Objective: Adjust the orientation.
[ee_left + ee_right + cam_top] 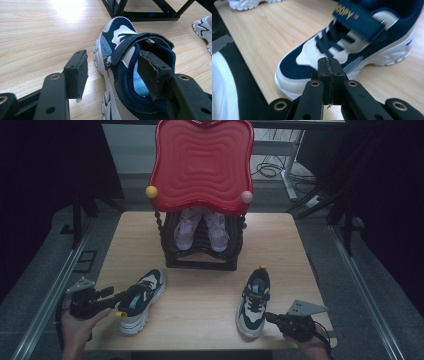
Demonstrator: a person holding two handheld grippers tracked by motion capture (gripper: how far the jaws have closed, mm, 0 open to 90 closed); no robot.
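Now | rack [200, 262] holds one purple pair [200, 227] | left gripper [115, 72] open, astride left shoe's [125, 75] collar; ungripped | right gripper [329, 67] closed empty beside right shoe [352, 40] | both shoes on table [200, 310], unshelved

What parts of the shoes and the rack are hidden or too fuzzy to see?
- Purple shoes, high view: toes hidden under the red tray.
- Right shoe, right gripper view: strap lettering blurred, heel cut off by the edge.
- Left shoe, left gripper view: heel cut off at the bottom, insole partly behind a jaw.
- Black rack, left gripper view: top cut off.
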